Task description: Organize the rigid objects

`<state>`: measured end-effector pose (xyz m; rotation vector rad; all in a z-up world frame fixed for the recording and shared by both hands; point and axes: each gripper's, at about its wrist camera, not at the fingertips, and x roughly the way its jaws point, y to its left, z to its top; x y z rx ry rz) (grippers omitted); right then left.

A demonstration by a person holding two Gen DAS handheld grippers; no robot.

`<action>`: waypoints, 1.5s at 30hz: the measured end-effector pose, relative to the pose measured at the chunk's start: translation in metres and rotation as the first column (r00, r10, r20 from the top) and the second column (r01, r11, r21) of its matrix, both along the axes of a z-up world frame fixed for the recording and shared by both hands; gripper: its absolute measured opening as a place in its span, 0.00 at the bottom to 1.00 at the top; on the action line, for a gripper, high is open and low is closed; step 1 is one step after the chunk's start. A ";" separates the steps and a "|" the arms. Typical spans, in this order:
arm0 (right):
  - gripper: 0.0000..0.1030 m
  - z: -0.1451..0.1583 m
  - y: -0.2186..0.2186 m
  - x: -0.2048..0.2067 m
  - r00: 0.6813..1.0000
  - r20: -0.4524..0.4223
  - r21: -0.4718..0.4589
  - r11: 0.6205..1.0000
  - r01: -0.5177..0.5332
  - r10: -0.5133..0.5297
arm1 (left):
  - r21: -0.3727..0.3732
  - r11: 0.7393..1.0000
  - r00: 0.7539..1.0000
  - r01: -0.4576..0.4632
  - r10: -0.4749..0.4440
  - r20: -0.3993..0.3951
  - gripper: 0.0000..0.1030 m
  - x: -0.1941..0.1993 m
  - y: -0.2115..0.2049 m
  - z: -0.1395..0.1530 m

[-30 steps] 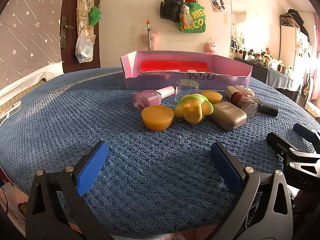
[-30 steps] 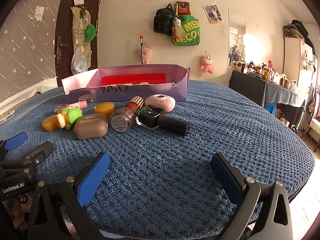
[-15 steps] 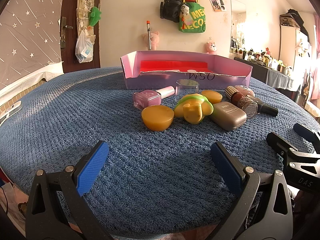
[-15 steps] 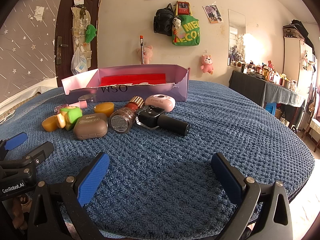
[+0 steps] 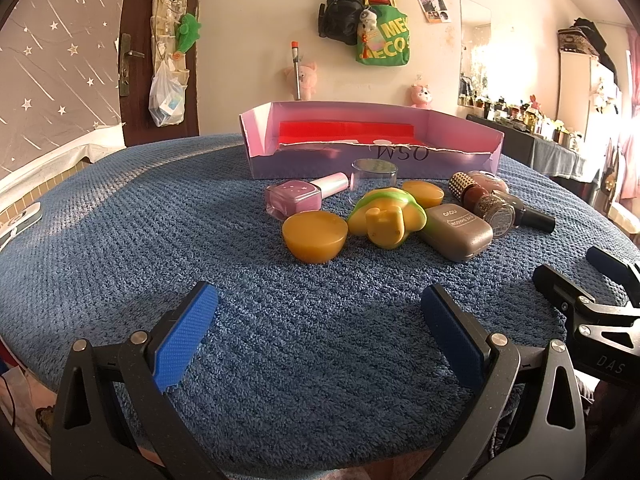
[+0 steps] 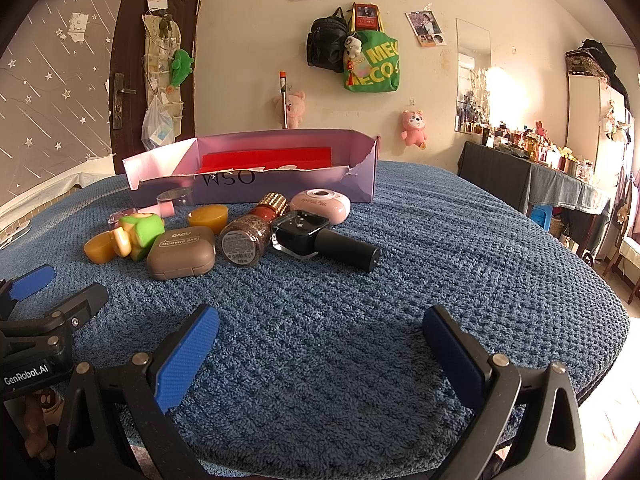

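Observation:
A cluster of small items lies on the blue cloth before a purple box [image 5: 372, 148] [image 6: 256, 176] with a red lining. It holds a pink nail polish bottle [image 5: 296, 197], an orange half-dome [image 5: 315, 236], a yellow-green toy [image 5: 386, 216] [image 6: 136, 232], a brown eye-shadow case [image 5: 456, 231] [image 6: 182, 252], a glitter bottle [image 6: 250, 234], a black bottle [image 6: 324, 240] and a pink round case [image 6: 320, 204]. My left gripper [image 5: 318, 330] is open and empty, short of the cluster. My right gripper [image 6: 320, 350] is open and empty, near the front edge.
A clear small cup [image 5: 374, 174] and a second orange dome [image 6: 208, 216] sit by the box. The blue textured cloth [image 6: 460, 240] covers a round table. A dark dresser [image 6: 532, 176] with bottles stands at the right; a door [image 6: 132, 60] is at the left.

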<state>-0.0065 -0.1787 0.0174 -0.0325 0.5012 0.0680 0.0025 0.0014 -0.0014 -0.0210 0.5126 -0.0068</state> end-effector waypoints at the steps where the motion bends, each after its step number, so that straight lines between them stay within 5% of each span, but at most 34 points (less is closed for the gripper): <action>1: 1.00 0.000 0.000 0.000 1.000 0.000 -0.001 1.000 0.000 0.000 | 0.000 1.000 1.000 0.001 -0.001 0.000 1.00 0.001 0.000 0.000; 16: 1.00 0.017 -0.009 0.016 0.998 -0.032 0.055 0.998 -0.043 0.045 | -0.058 0.998 0.999 0.035 -0.037 -0.026 1.00 0.018 0.022 0.026; 24: 1.00 0.047 -0.017 0.049 0.995 -0.056 0.018 0.997 -0.079 0.080 | -0.059 0.992 0.978 0.112 -0.121 -0.168 1.00 0.053 0.033 0.039; 35: 0.99 0.043 -0.020 0.102 0.926 -0.297 0.031 0.972 -0.233 0.232 | -0.065 0.976 0.930 0.206 -0.217 -0.298 1.00 0.084 0.039 0.036; 37: 0.87 0.043 -0.020 0.107 0.923 -0.312 0.018 0.972 -0.233 0.227 | -0.070 0.972 0.920 0.223 -0.234 -0.313 0.99 0.087 0.039 0.035; 40: 0.83 0.037 -0.021 0.113 0.905 -0.345 0.020 0.966 -0.258 0.248 | -0.071 0.969 0.911 0.235 -0.245 -0.331 0.98 0.090 0.039 0.033; 45: 0.69 0.026 -0.016 0.116 0.881 -0.374 0.011 0.951 -0.308 0.290 | -0.039 0.968 0.907 0.248 -0.246 -0.342 0.73 0.095 0.035 0.030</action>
